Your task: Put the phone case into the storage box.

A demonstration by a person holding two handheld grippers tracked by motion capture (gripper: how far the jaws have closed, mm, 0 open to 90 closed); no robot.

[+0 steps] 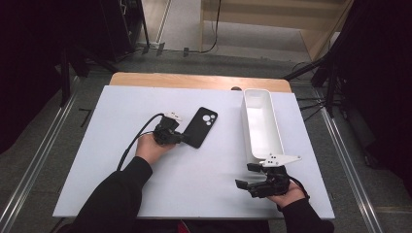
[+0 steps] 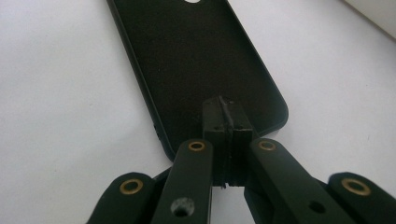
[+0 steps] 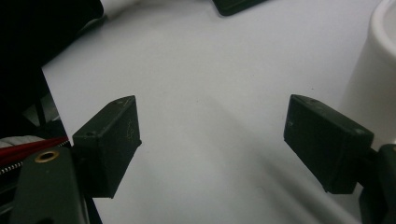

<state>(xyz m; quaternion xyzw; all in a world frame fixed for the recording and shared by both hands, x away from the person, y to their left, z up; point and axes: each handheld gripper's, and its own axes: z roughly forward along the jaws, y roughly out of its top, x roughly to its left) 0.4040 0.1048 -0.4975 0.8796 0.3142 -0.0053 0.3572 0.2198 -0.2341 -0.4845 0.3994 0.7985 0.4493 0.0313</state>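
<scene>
The left gripper (image 1: 180, 138) is at the near end of the black phone case (image 1: 200, 127), w/ its jaws pressed together. In the left gripper view the two pads (image 2: 227, 122) sit closed over the case's (image 2: 201, 70) near edge. They look clamped on the thin rim, but I can't tell for sure if the rim is between them or just under them. My guess: grabbing the short end lets the person lift or drag the case w/o covering it.

The case lies flat on the white table (image 1: 194, 179), mid-left, holes for the camera at the far end. It is well apart from the white bin (image 1: 262, 126).

The bin is long & narrow, on the right side, running near to far. Inside it looks empty, nothing in it that I can see.

The right gripper (image 1: 252, 180) rests near the front right, just by the bin's near end. Its jaws are wide apart w/ only bare table (image 3: 205, 93) between them, holding nothing. Prob. waiting its turn, maybe to steady the bin (image 3: 378, 60).
</scene>
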